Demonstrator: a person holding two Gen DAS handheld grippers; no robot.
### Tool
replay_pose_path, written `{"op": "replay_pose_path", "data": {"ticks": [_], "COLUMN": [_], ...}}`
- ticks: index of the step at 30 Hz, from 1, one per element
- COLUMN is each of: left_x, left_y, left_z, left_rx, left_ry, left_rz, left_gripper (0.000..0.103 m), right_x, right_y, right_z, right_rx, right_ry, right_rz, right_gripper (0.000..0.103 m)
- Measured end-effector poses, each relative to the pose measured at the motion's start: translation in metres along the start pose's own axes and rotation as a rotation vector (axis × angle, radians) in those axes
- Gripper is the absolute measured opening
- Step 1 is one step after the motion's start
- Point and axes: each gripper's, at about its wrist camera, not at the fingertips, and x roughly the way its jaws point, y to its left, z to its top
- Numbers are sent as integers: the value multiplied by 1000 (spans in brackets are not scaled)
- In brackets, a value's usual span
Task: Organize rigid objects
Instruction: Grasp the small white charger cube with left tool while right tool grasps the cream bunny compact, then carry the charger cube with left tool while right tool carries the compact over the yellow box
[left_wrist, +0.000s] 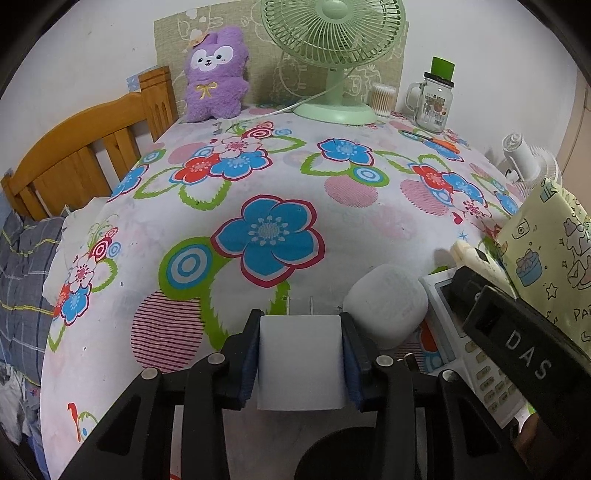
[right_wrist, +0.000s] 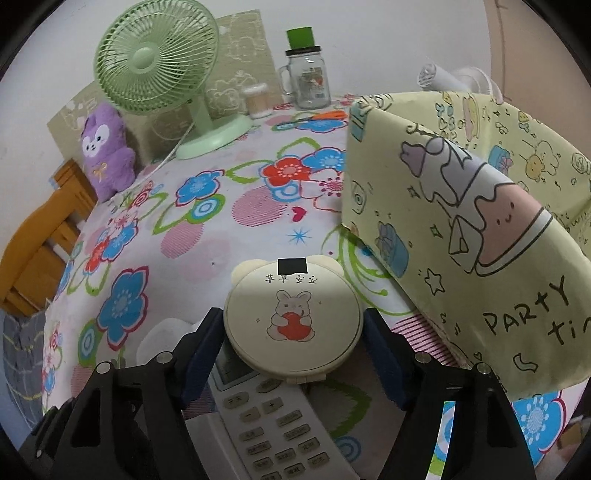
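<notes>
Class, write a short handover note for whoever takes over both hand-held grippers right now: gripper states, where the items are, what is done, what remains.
Left hand-held gripper: shut on the white charger block, near the white rounded case.
Right hand-held gripper: pads either side of the round cream compact; contact unclear. The compact sits over the remote control.
Yellow fabric bin stands to the right on the floral cloth.
Done: charger gripped.
Left: probably place charger, compact, case and remote in the bin.

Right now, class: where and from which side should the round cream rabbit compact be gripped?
Grip the compact across its round rim at the widest point, coming from the hinge side nearest the camera; the right gripper flanks it there.
</notes>
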Motion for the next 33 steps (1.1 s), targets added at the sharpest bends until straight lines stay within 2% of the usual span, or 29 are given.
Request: {"op": "replay_pose_path", "data": {"ticks": [13,33], "left_x": [-25,-68], "left_y": [-12,-32], "left_z": [-4,-11], "left_rx": [27,50], "left_ry": [-45,-107], "left_rz": [-17,-3], "left_gripper": [40,40], "right_x": [-26,-73], "right_y": [0,-9], "right_z": [-5,-5], "right_rx": [-59,-113], "right_ry": [-44,-109], "right_rz": [35,29], "right_gripper": [76,76]}}
